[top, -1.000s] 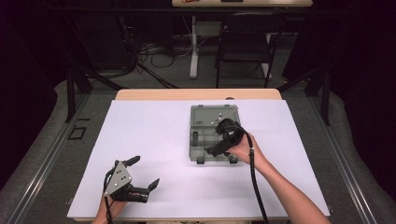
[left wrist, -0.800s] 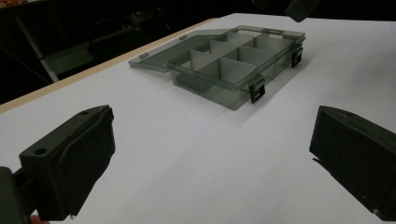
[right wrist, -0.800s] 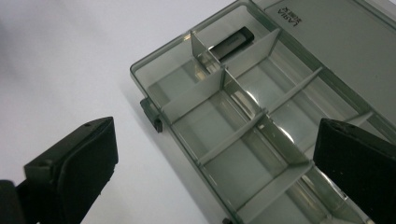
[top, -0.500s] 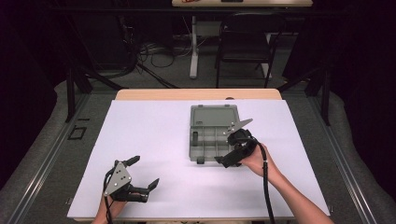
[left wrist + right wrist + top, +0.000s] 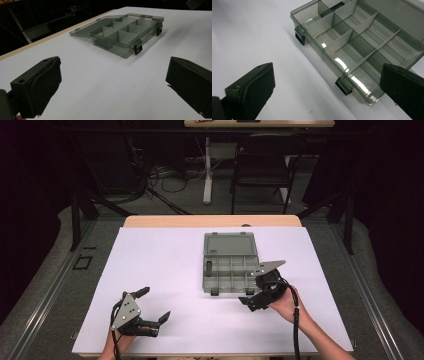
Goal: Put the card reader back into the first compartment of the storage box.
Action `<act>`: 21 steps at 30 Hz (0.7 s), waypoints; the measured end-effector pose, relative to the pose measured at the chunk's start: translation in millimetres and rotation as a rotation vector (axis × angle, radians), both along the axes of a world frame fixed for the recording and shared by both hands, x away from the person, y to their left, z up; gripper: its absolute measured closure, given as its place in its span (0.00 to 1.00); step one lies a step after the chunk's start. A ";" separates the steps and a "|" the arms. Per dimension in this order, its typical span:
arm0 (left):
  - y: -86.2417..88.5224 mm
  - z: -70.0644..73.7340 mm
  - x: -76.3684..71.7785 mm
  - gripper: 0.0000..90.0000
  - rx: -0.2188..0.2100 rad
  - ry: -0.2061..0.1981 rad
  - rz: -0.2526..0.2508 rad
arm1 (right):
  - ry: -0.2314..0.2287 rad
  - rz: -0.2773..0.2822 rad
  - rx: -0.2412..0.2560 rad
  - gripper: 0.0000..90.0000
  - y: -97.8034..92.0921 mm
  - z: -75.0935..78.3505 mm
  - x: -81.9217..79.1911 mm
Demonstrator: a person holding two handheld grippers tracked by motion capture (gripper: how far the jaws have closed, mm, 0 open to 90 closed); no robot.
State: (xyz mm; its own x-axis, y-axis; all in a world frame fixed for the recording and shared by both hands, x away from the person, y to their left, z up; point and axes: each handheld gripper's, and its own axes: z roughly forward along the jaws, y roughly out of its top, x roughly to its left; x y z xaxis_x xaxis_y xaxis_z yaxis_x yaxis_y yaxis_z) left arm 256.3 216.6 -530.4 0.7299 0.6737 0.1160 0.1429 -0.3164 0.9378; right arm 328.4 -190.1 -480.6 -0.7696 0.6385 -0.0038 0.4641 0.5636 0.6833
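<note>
Plainly unlabelled grey compartment box (image 5: pixel 231 262) lies open; both hand-held grippers, left (image 5: pixel 151 306) and right (image 5: pixel 260 283), released.

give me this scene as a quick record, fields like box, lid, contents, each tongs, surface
box: grey see-through organizer box, mid-table
lid: open, laid flat on the far side
contents: compartments look empty
latches: two dark clips on the near edge, undone
left tongs: open, holding nothing, low near the front edge, apart from the box
right tongs: open, holding nothing, at the box's near right corner
surface: white sheet over a wooden table
</note>
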 end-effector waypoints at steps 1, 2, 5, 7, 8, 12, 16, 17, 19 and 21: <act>0.1 0.0 0.0 0.00 0.000 0.000 0.002 | -0.002 -0.003 0.005 0.00 -1.9 -0.6 -2.3; 0.2 0.1 -0.1 0.00 0.000 0.000 0.002 | -0.006 -0.004 0.012 0.00 -4.1 -1.2 -4.3; 0.0 0.0 -0.1 0.00 0.000 0.000 0.002 | -0.021 -0.004 0.023 0.00 -10.4 -4.2 -11.3; 0.0 -0.1 0.1 0.00 0.001 0.001 0.002 | -0.029 0.000 0.032 0.00 -14.3 -7.0 -16.4; 0.1 -0.1 0.1 0.00 0.001 0.001 0.002 | -0.033 0.002 0.041 0.00 -16.1 -8.6 -19.1; 0.2 0.0 0.1 0.00 0.000 0.002 0.005 | -0.071 0.005 0.067 0.00 -24.0 -15.5 -31.3; 0.3 -0.2 0.4 0.00 -0.001 0.001 0.006 | -0.108 -0.008 0.093 0.00 -34.3 -25.6 -43.2; 0.4 -0.2 0.6 0.00 0.001 0.001 0.007 | -0.112 -0.011 0.106 0.00 -36.6 -26.9 -44.7; 0.3 -0.4 0.8 0.00 0.003 0.001 0.007 | -0.131 -0.026 0.120 0.00 -41.9 -28.6 -49.5; 0.4 -0.5 1.2 0.00 0.001 0.001 0.007 | -0.141 -0.042 0.141 0.00 -47.3 -29.4 -53.8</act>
